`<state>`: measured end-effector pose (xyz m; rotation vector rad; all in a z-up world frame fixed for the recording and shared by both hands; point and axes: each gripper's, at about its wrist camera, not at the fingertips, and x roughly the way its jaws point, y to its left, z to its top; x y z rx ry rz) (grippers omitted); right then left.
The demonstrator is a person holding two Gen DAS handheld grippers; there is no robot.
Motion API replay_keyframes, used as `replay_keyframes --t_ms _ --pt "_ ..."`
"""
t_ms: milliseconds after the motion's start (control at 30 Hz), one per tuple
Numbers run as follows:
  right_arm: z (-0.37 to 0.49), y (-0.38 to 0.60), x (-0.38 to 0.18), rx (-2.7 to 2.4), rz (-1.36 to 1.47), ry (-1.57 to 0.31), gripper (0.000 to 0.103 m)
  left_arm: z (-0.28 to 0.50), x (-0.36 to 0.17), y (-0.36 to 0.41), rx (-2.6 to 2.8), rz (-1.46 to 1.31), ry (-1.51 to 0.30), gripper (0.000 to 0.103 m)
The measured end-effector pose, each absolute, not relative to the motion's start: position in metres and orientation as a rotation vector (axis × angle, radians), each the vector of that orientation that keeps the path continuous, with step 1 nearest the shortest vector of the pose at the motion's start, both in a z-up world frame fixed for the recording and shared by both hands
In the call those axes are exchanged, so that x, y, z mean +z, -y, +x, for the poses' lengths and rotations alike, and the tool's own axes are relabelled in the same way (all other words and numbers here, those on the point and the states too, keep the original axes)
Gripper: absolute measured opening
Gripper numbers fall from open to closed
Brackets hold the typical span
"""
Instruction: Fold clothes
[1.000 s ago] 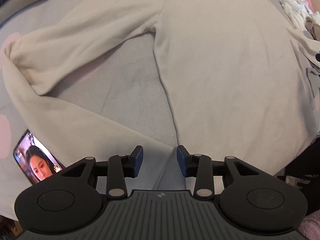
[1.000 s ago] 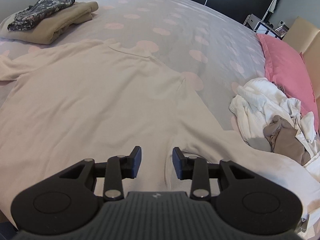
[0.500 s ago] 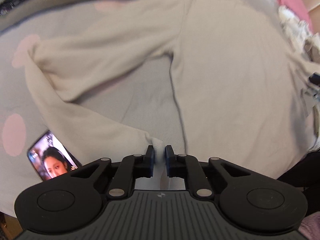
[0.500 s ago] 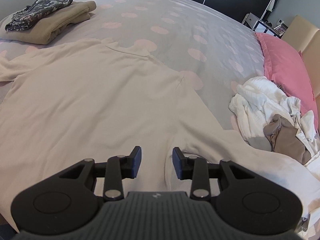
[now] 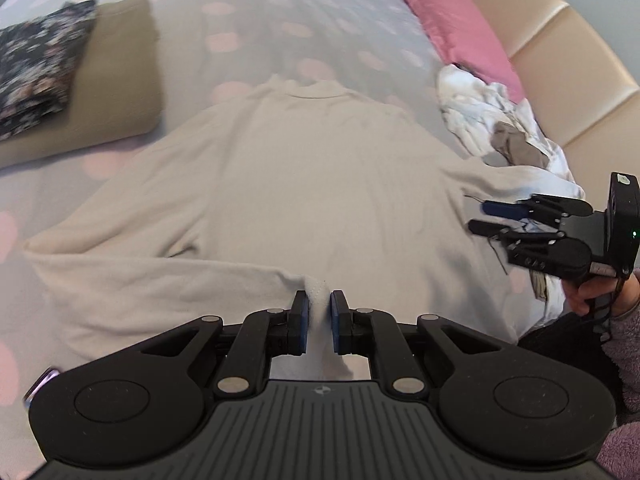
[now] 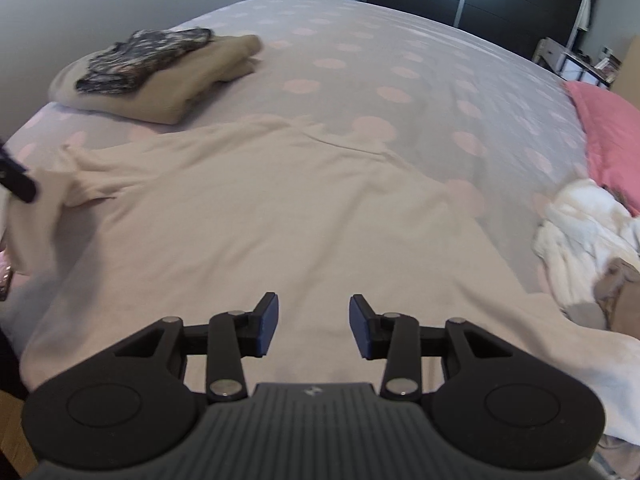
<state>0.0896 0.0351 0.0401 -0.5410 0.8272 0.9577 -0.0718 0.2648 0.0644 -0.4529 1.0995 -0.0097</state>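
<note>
A cream long-sleeved top [image 5: 304, 176] lies flat on the bed, collar at the far side. My left gripper [image 5: 318, 316] is shut on the cuff of its left sleeve [image 5: 316, 292] and holds it over the top's lower body, the sleeve trailing left. My right gripper [image 6: 313, 330] is open and empty, hovering above the top's lower body [image 6: 280, 224]. It also shows in the left wrist view [image 5: 486, 218] near the top's right sleeve, fingers apart.
A folded tan garment with a dark floral piece on it [image 6: 160, 68] lies far left. A heap of white and taupe clothes [image 6: 588, 232] lies right, below a pink pillow [image 6: 608, 132]. A beige headboard [image 5: 560, 60] stands at the right. A phone corner [image 5: 40, 384] shows low left.
My left gripper closed on the sleeve cuff and carried it right, over the top's body. My right gripper stayed open and shifted left above the top.
</note>
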Motion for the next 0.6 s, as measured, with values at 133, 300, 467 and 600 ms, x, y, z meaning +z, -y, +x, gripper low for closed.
replay_keyframes --t_ms 133,300,467,600 --pt "0.071 -0.052 0.032 1.010 -0.549 -0.855 0.044 -0.053 0.048 -0.247 -0.049 -0.424 -1.103 0.009" --pt "0.056 -0.066 0.019 1.088 -0.548 -0.897 0.044 -0.040 0.022 -0.235 -0.054 -0.399 -1.137 0.009" --pt "0.049 -0.080 0.017 1.195 -0.446 -0.980 0.046 -0.030 0.009 -0.233 -0.051 -0.386 -1.154 0.009" --pt "0.042 -0.097 0.012 1.247 -0.413 -1.027 0.047 -0.024 0.007 -0.232 -0.050 -0.389 -1.155 0.009"
